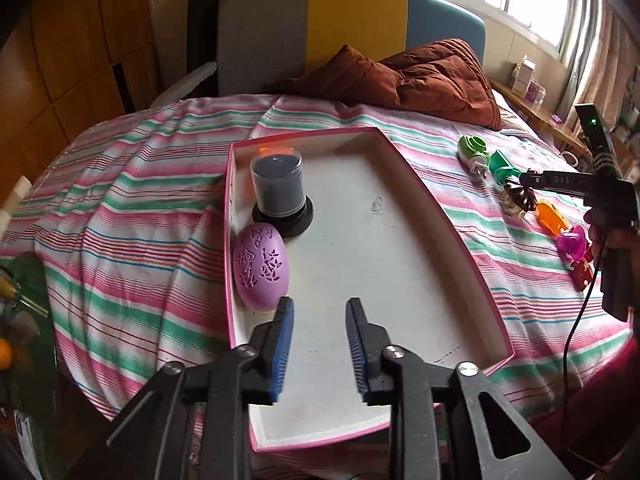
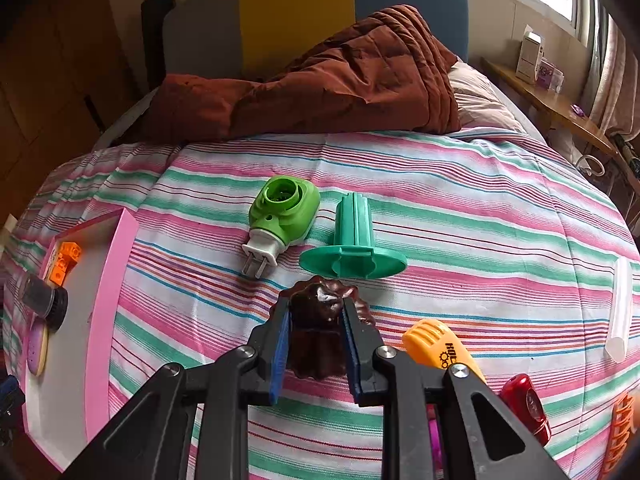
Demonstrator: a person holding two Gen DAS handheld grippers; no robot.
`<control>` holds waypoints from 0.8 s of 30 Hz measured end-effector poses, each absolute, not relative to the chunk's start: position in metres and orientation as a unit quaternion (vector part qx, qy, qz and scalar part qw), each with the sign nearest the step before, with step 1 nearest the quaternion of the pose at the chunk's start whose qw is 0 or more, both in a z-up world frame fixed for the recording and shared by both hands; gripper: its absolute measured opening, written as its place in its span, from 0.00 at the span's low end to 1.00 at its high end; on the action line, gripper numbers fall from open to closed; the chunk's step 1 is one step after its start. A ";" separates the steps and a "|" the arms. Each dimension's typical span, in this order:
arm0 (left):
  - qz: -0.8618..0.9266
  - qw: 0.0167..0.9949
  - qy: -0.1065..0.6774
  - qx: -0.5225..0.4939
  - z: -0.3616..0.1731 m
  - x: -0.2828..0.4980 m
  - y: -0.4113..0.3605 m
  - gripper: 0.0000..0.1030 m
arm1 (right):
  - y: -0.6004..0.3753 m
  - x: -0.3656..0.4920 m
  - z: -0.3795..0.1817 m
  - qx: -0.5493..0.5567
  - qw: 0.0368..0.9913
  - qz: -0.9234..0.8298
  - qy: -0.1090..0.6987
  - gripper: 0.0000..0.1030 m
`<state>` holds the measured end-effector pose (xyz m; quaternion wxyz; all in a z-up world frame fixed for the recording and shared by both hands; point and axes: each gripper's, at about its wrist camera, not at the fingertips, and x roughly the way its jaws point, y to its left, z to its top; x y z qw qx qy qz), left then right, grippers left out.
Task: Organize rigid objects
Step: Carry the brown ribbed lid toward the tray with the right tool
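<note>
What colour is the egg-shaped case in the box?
Light purple, with darker cut-out patterns; the egg-shaped case shows best in the left wrist view.

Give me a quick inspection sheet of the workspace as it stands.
Surface: striped bedsheet, rumpled.
Job's things: pink tray holds purple egg case, capped jar and orange block; green plug-in, teal spool, orange toy, red item loose on sheet.
Clutter: brown quilt.
Grippers: left gripper open, empty, over tray; right gripper shut on brown mould.
Cables: black lead under right gripper.
Surroundings: headboard, window, wooden shelf.
</note>
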<state>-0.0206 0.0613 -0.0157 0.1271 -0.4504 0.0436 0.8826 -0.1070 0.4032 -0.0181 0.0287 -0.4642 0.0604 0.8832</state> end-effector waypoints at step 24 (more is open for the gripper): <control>0.891 0.112 0.043 -0.438 -0.013 -0.019 0.047 0.31 | 0.392 -0.099 -0.019 -0.470 0.025 0.880 0.064 0.17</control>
